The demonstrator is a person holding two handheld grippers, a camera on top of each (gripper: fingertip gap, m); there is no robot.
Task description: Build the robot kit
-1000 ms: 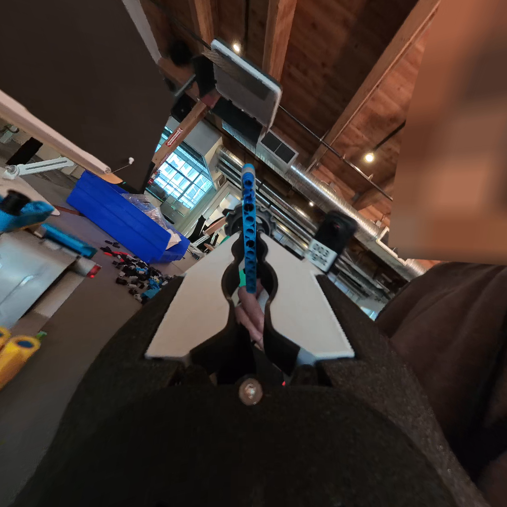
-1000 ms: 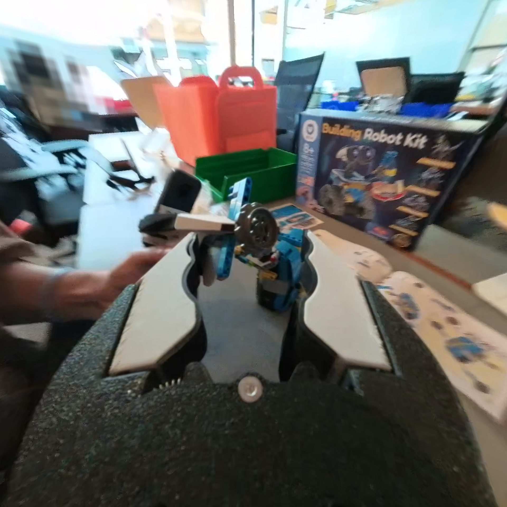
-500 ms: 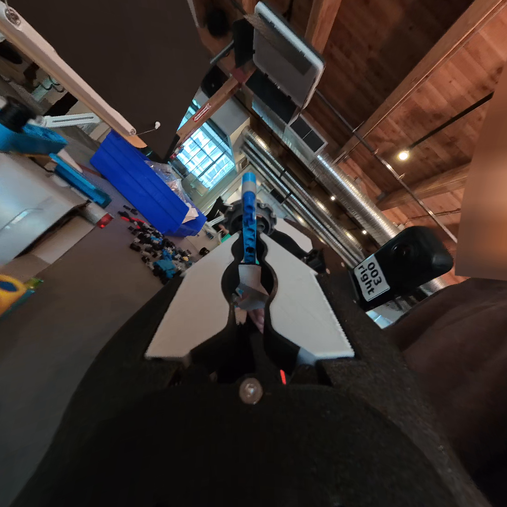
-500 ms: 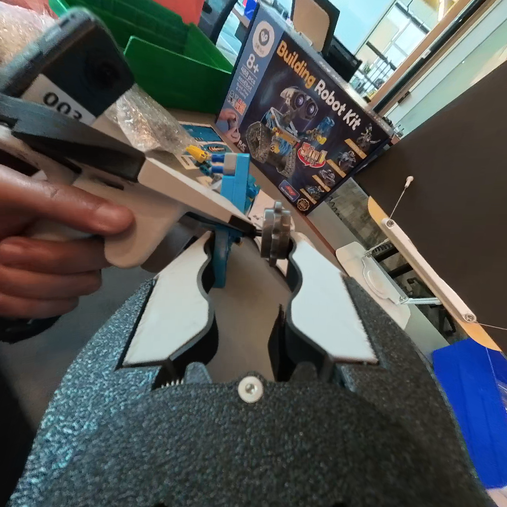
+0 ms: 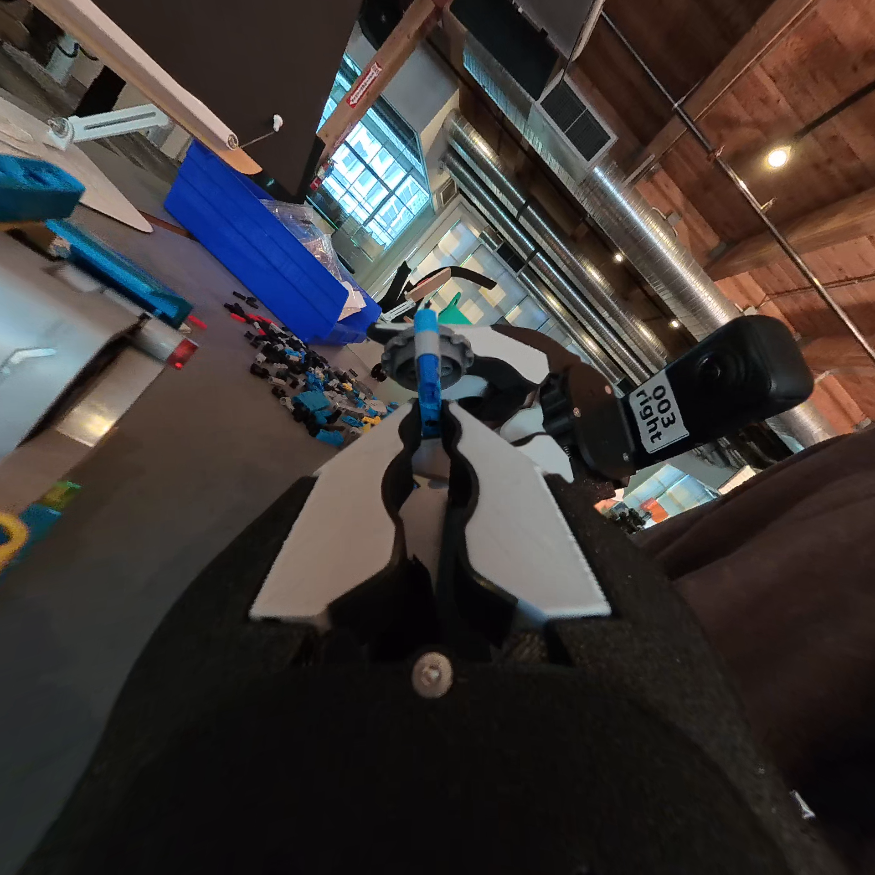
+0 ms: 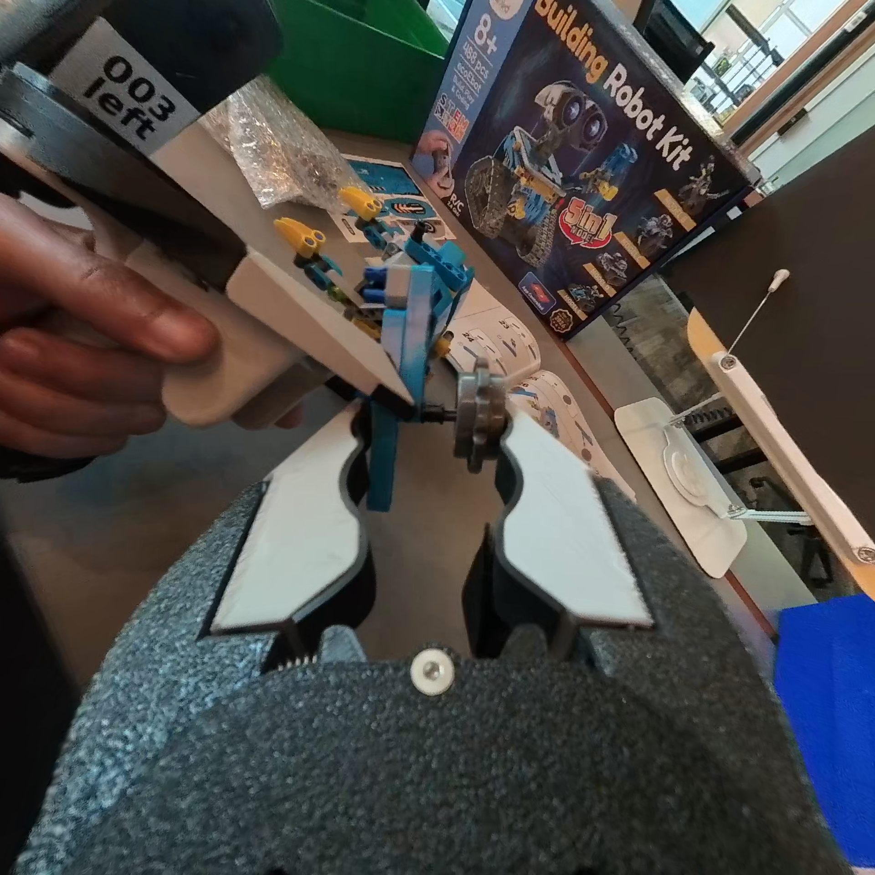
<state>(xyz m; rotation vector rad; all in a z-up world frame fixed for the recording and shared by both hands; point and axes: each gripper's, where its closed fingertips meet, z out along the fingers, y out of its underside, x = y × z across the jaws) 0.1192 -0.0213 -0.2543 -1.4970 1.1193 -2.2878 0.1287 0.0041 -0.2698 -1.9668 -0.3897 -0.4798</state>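
The left tool (image 5: 428,428) pinches a blue beam (image 6: 402,379), held upright. Its black axle juts sideways to a grey gear (image 6: 476,412), which sits against the wide-open right tool (image 6: 433,426)'s right finger.

The right claw (image 6: 428,426) stood open, its white fingers (image 6: 303,540) well apart. Between their tips hung a blue beam (image 6: 402,360) with a grey gear (image 6: 476,416) on a short black axle; the gear touched the right fingertip. The left claw (image 6: 397,397), held in a hand (image 6: 85,350), pinched the beam from the left. Behind on the worktop (image 6: 189,464) lay a blue and yellow brick model (image 6: 360,265), instruction sheets (image 6: 492,345), a plastic bag (image 6: 284,147), a kit box (image 6: 582,161) and a green bin (image 6: 360,80).
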